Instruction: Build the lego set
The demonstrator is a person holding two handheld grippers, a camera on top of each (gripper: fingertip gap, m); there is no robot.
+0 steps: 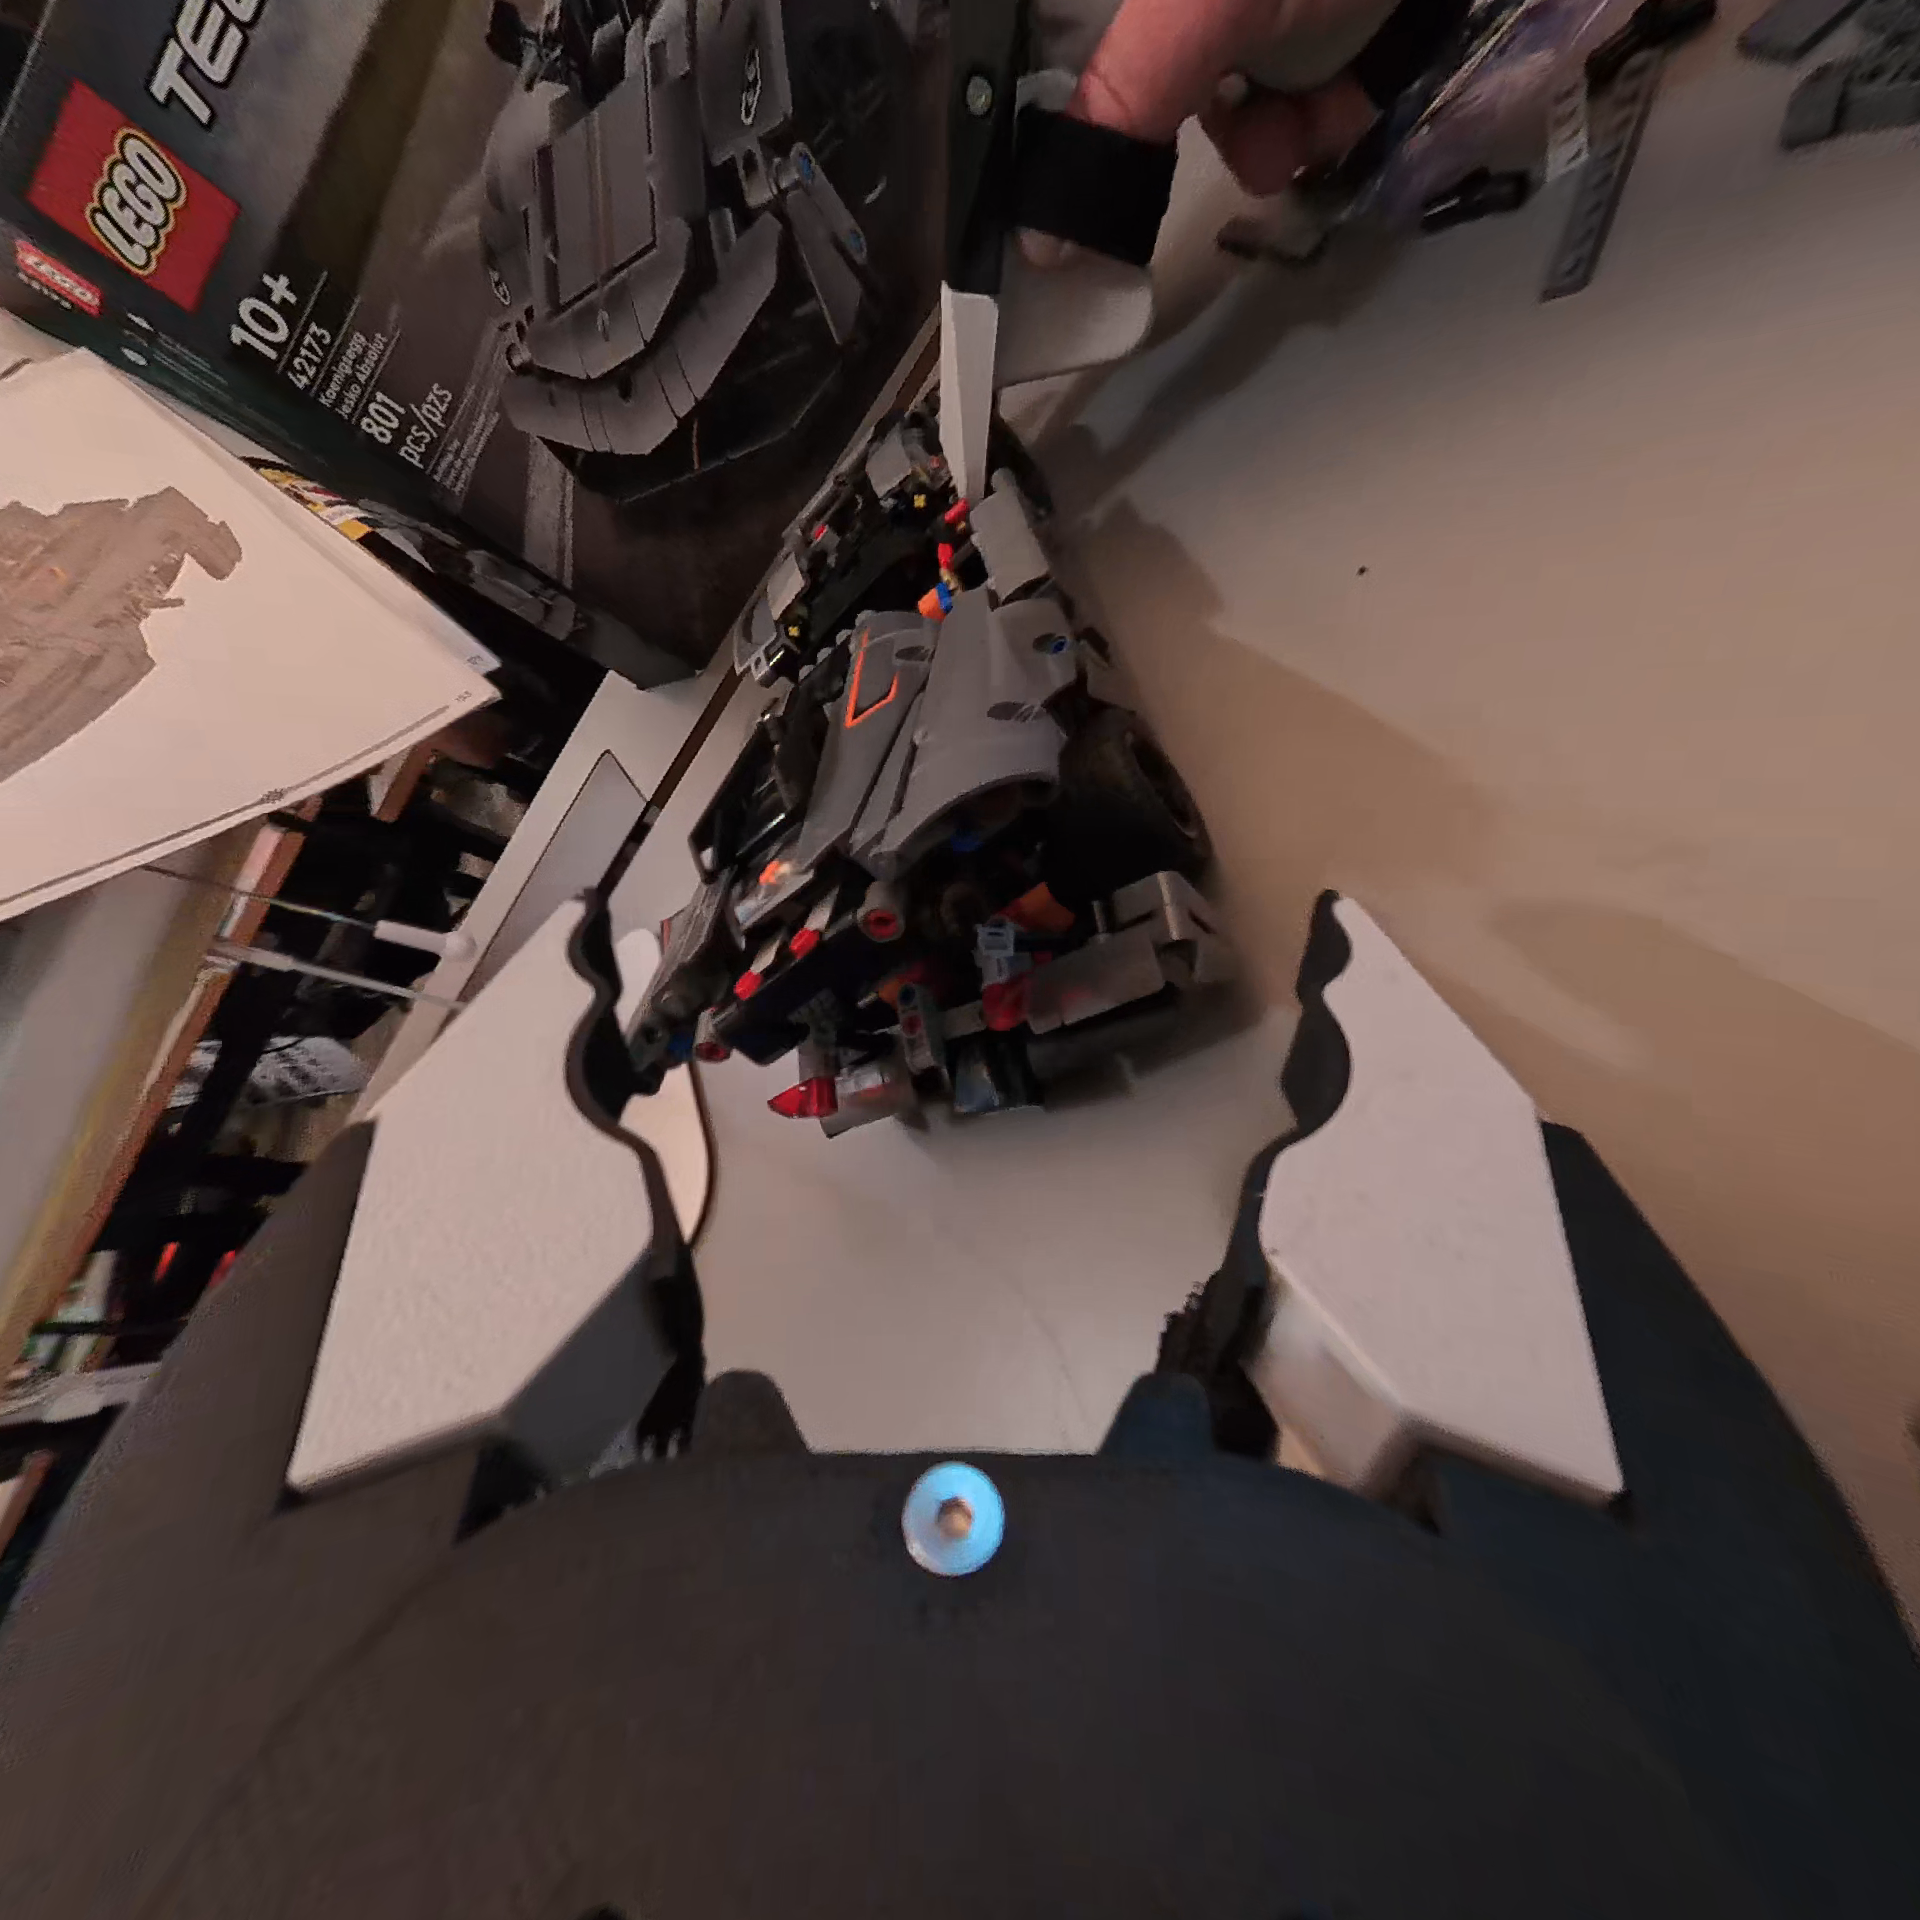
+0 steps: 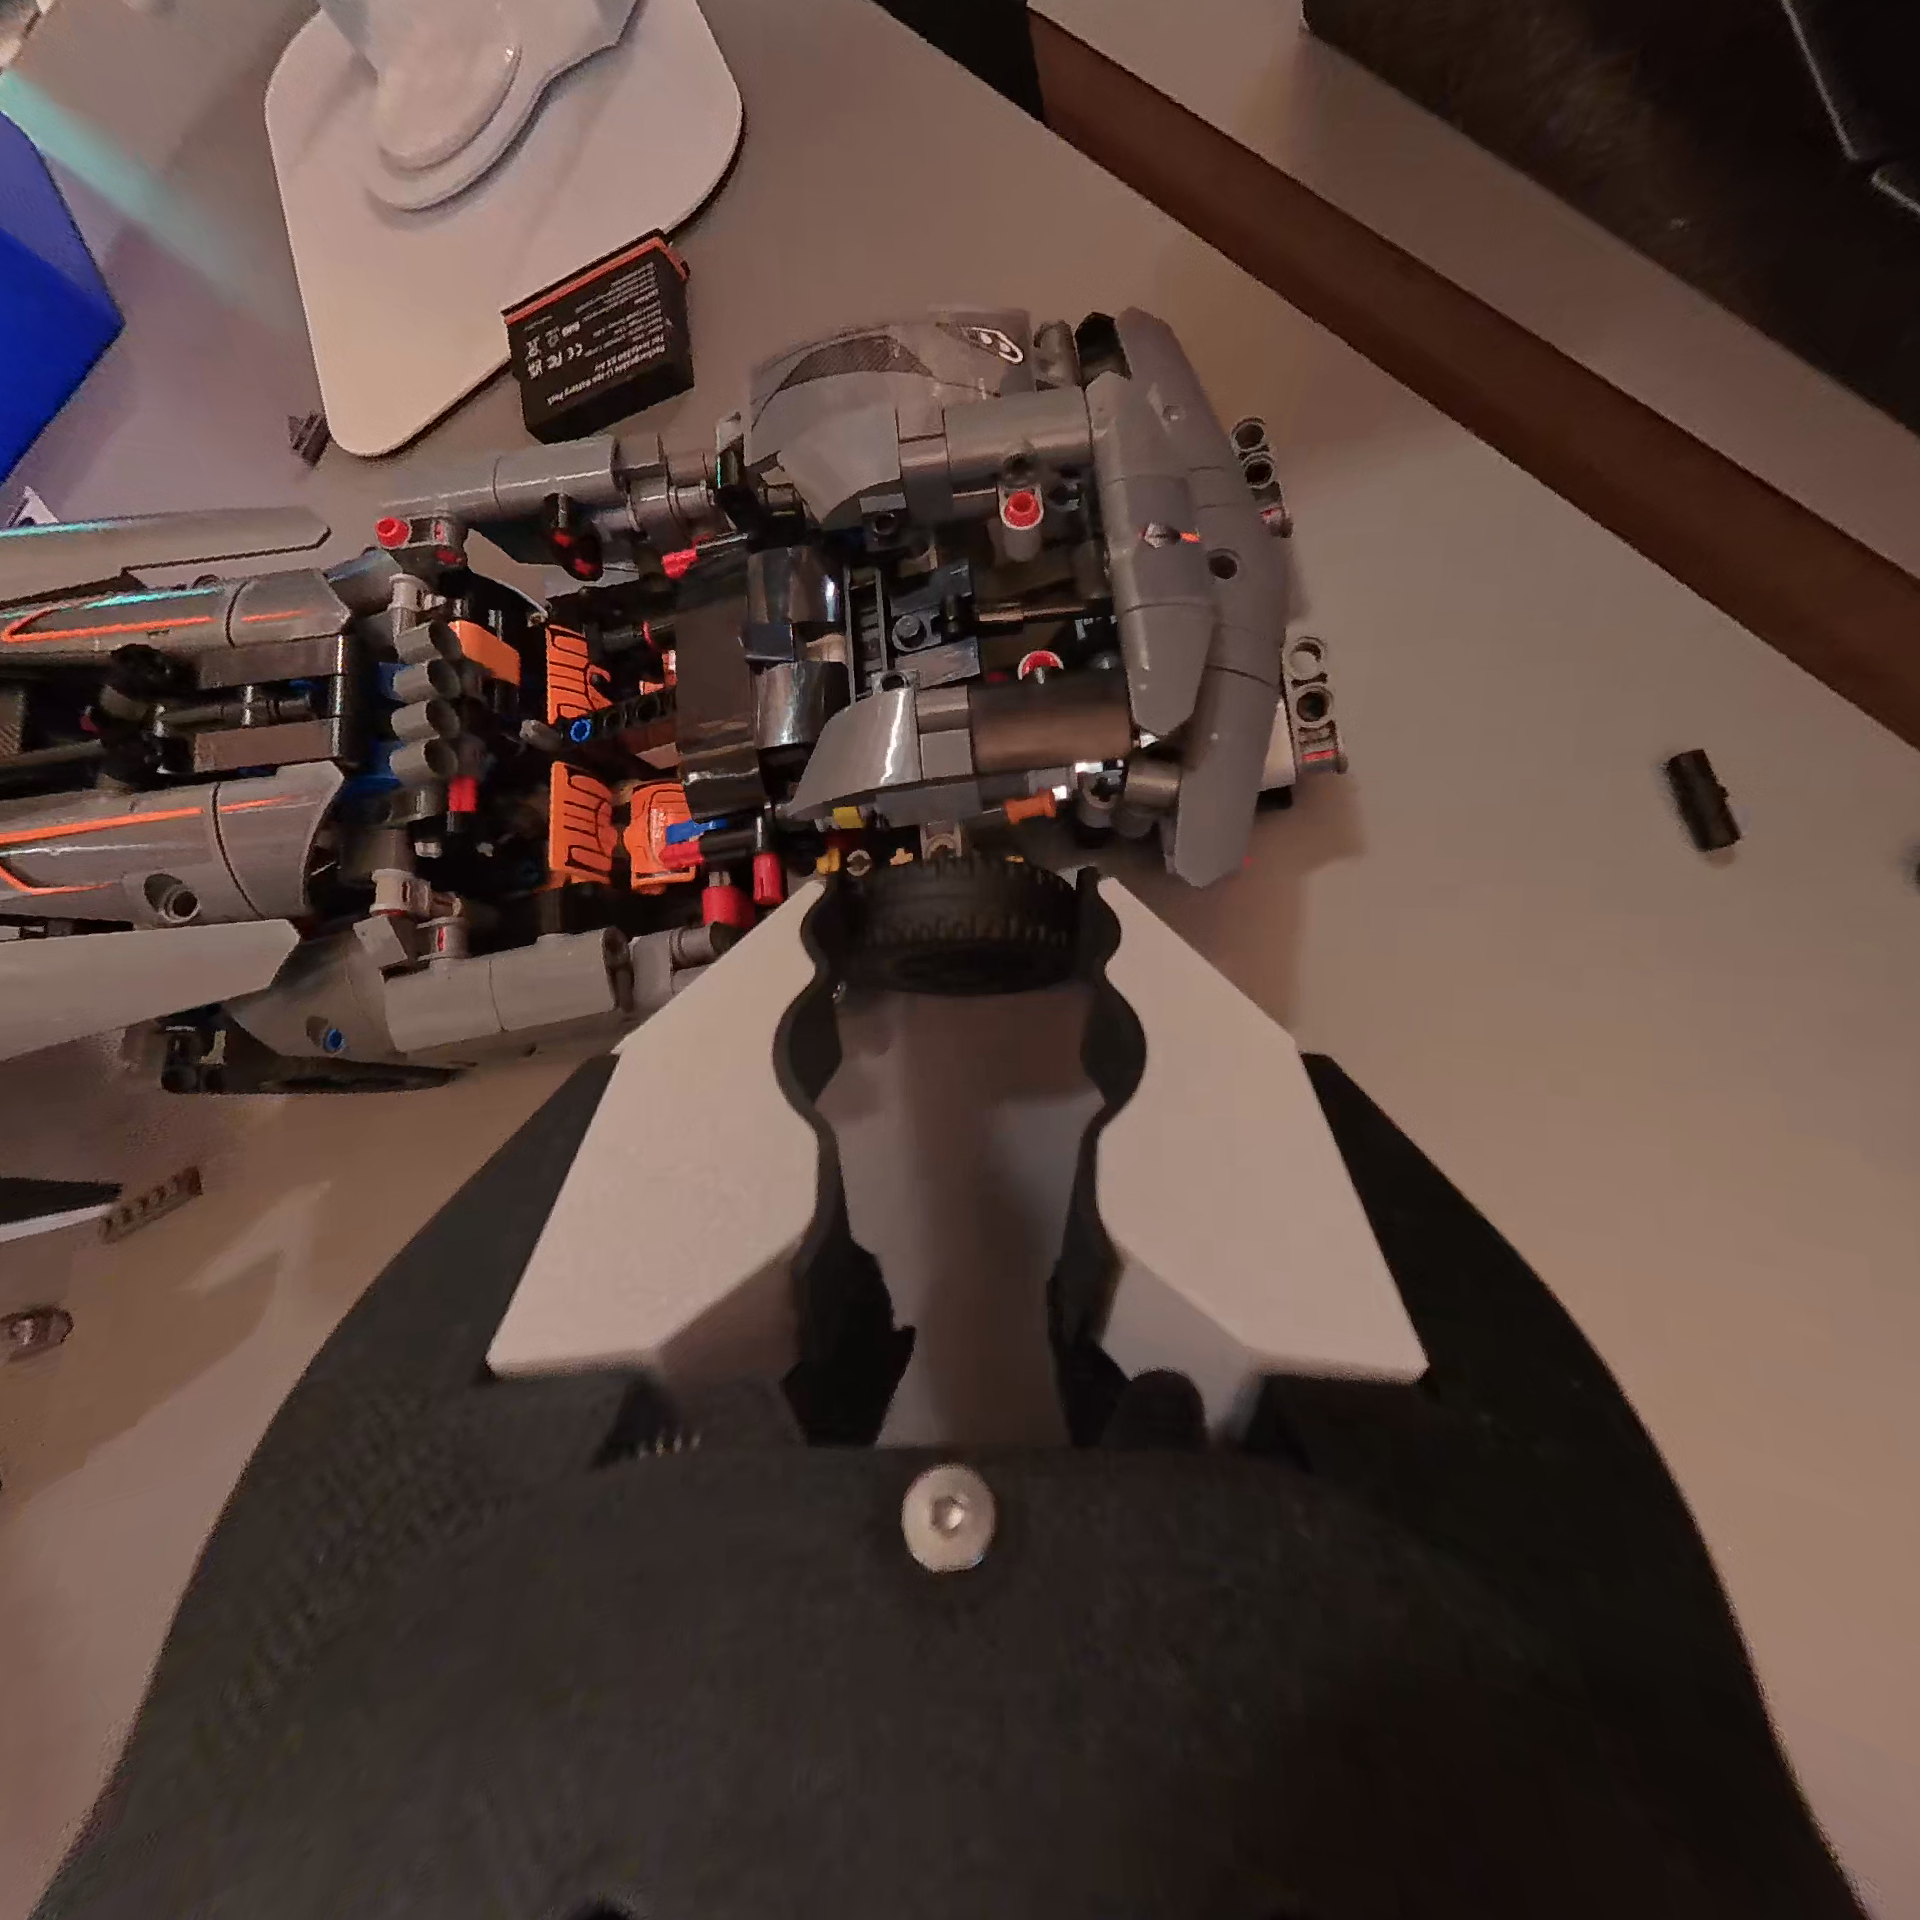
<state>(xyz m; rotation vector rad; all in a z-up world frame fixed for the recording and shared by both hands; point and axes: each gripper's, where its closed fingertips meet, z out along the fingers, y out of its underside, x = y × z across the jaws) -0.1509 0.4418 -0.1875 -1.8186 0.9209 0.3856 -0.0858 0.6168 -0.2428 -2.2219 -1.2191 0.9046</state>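
The half-built lego car (image 2: 727, 675) lies on the bench (image 2: 1507, 935), long axis crosswise to the right tongs (image 2: 951, 935), which are clamped on a black wheel (image 2: 951, 935) at its near flank. The left tongs (image 1: 956, 997) stand apart and empty at the car's end, so the right is nearer

Writing is carried by a dark cardboard box (image 1: 468, 312) in the left wrist view: a red square logo (image 1: 133, 197) is printed at its corner, with large white lettering above it and smaller white numbers and lines of print beside it. A small page mark is seen at the corner of the white booklet (image 1: 208, 644), too small to be read. In the right wrist view, white print and symbols are borne by a black battery pack (image 2: 601, 348) lying on the table (image 2: 1455, 935). A small emblem is shown on a grey panel (image 2: 977, 348) of the lego car (image 2: 935, 582).
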